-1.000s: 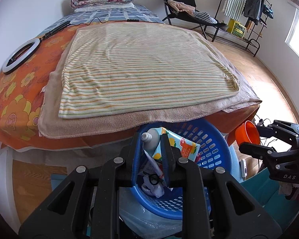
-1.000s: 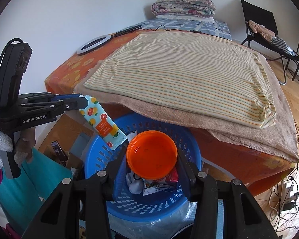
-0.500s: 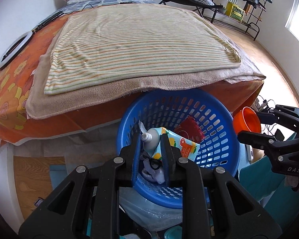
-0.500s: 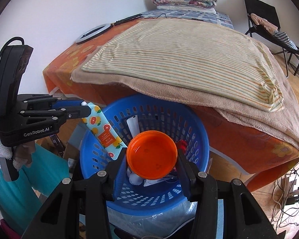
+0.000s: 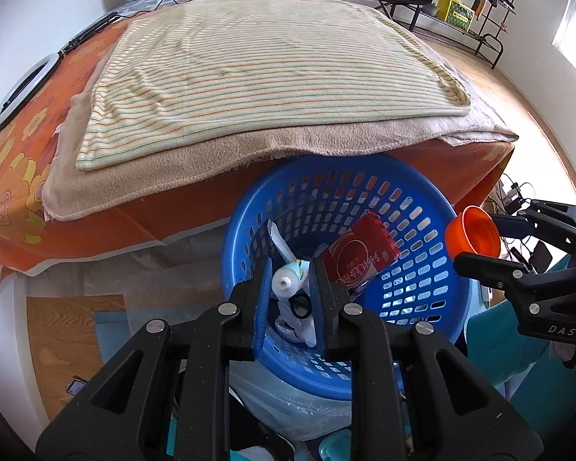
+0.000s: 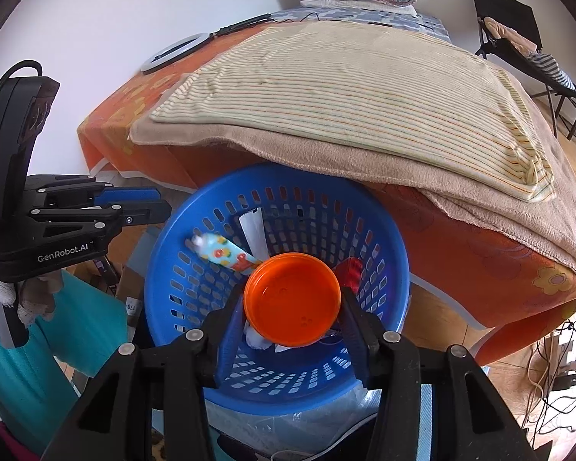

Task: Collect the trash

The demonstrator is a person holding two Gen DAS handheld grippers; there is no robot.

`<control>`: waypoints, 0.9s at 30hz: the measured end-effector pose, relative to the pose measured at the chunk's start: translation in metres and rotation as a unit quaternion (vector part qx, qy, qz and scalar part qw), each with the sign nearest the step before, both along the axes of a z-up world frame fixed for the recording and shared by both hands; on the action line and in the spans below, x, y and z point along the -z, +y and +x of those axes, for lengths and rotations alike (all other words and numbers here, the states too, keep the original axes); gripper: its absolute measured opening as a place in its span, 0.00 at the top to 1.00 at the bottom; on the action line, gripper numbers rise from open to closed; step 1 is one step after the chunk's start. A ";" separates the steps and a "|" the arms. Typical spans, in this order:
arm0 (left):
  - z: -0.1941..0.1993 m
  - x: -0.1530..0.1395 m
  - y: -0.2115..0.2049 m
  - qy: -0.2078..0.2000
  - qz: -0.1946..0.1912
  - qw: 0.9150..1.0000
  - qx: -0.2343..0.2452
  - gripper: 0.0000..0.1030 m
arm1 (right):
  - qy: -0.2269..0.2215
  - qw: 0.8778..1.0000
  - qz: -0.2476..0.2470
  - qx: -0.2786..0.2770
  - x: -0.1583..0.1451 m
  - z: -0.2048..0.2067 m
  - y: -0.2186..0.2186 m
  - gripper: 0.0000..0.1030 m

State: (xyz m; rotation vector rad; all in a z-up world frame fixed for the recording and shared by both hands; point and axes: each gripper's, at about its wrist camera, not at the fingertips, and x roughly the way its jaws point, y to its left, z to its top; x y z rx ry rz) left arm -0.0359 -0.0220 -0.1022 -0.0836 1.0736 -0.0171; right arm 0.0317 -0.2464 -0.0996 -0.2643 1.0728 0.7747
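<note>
Glossy blue plastic basket point(image 5: 422, 230); shiny orange plastic cup point(image 6: 292, 303); fuzzy tan blanket point(image 5: 326, 138).

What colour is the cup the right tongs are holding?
Orange cup, plain inside and out; clearest in the right wrist view.

The blue laundry basket point(image 6: 384, 253) is open from above, though its far rim sits tucked under the bed's overhanging tan blanket point(image 6: 364, 165), which blocks entry from the far side. Inside, a tube point(image 6: 226, 255), a red packet point(image 5: 359, 259) and crumpled paper point(image 5: 295, 324) cover the bottom; the right half holds more free room.
</note>
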 end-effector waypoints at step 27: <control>0.001 0.000 0.006 0.001 0.005 1.000 -0.025 0.30 | 0.010 0.999 -0.028 0.036 0.009 0.006 -0.004 0.05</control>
